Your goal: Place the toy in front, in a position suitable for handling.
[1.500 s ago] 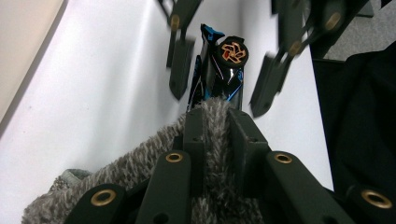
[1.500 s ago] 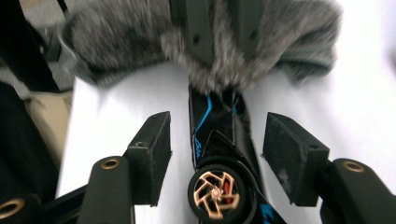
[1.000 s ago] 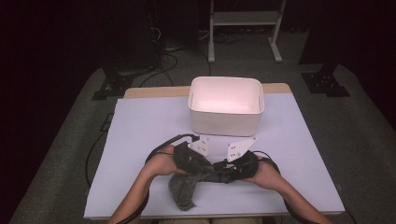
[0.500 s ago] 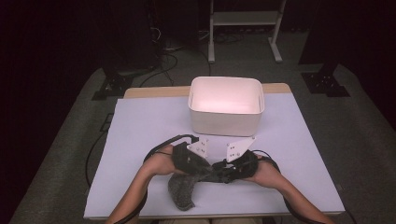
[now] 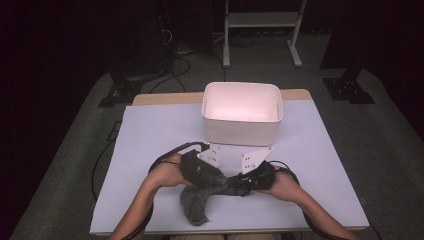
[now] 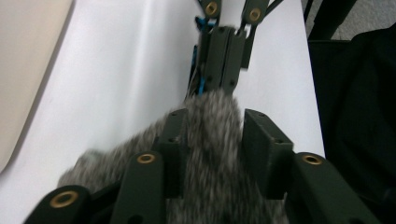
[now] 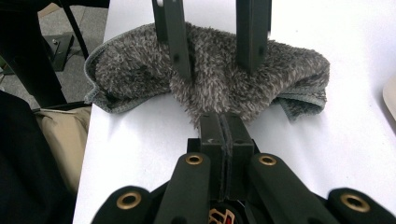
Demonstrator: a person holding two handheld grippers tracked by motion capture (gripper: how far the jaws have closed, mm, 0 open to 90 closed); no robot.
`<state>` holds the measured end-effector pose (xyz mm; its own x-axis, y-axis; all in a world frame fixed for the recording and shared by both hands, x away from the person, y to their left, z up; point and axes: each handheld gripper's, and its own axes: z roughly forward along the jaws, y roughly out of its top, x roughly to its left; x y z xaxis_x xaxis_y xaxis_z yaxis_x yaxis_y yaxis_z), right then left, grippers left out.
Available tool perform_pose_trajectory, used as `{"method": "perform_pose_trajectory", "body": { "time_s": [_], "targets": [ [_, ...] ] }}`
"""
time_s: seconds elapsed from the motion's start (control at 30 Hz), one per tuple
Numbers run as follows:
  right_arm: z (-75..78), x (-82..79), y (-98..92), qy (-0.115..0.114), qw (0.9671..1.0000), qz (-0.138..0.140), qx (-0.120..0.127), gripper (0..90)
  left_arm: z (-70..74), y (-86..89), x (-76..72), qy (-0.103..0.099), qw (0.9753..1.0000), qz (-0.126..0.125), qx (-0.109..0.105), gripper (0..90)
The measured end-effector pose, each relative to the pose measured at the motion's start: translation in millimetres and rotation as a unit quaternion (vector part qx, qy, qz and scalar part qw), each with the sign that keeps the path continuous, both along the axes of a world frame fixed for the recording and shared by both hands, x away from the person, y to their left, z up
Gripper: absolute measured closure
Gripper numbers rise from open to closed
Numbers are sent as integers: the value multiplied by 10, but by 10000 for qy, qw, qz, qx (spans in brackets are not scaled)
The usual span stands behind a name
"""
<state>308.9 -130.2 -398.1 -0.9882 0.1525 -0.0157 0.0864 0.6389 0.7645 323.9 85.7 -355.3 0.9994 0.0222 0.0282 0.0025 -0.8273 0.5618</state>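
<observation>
Grey fuzzy fleece cloth [image 5: 200, 197] sits at the near edge of the white-covered table [image 5: 150, 135], roughly centre, bunched between both hands. One lobe of it trails toward the near-left, almost to the table edge. Left gripper [image 5: 200, 170] is on the cloth's left part. In the left gripper view [image 6: 212, 135] its jaws stand apart with the pile of the cloth [image 6: 210, 154] bulging up between them, so it straddles the fabric rather than pinching it flat. Can't tell if the pads are actually pressing the fibres. Right gripper [image 5: 245, 182] comes in from the right. In the right gripper view [image 7: 223, 128] its jaws are closed together on a thin tuft at the cloth's [image 7: 210, 79] near edge, and the fabric there is pulled to a point at the tips. The same view shows the left gripper's two jaws coming down from the top onto the cloth, well spread. White rectangular plastic bin [image 5: 242, 112] stands just beyond the grippers, toward the far centre of the table, and nothing is visible inside it. Against the frames from a second and half a second ago, little differs: both hands, both grippers and the cloth are in the same spots, and the trailing lobe has the same shape. Any shift is too small to call. The bin has not moved.
</observation>
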Motion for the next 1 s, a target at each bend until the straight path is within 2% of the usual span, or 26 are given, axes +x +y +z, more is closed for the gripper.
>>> {"method": "perform_pose_trajectory", "body": {
  "time_s": [0.13,0.23,0.3,0.47,0.53,0.6,0.7,0.77,0.9,1.0],
  "targets": [
    [-11,2,-22,2,10000,-21,47,880,-42,65,-5,80,9999,86,77,593],
    [-8,-10,-30,-5,10000,-52,55,838,-87,53,-1,85,9998,72,145,686],
    [2,-15,-79,75,9999,-31,96,679,-107,49,0,88,9999,67,132,730],
    [-30,-81,-297,42,9997,-228,104,388,-115,62,-15,3,9998,186,83,785],
    [-105,-95,-376,30,9994,-313,161,374,-112,57,-28,-36,9997,213,85,810],
    [-145,-101,-419,67,9985,-355,416,385,-90,48,-44,-136,9996,209,111,825],
    [-134,-113,-413,-81,9981,-486,383,355,-45,50,-49,-178,9996,170,160,826],
    [-136,-113,-447,-34,9977,-510,455,326,-32,56,-50,-179,9996,175,146,826],
    [-236,-83,-506,9,9975,-663,241,288,-12,30,-22,-135,9998,116,91,827],
    [-363,-58,-493,146,9976,-676,62,380,12,-59,-14,-45,10000,45,-8,827]
  ]
}}
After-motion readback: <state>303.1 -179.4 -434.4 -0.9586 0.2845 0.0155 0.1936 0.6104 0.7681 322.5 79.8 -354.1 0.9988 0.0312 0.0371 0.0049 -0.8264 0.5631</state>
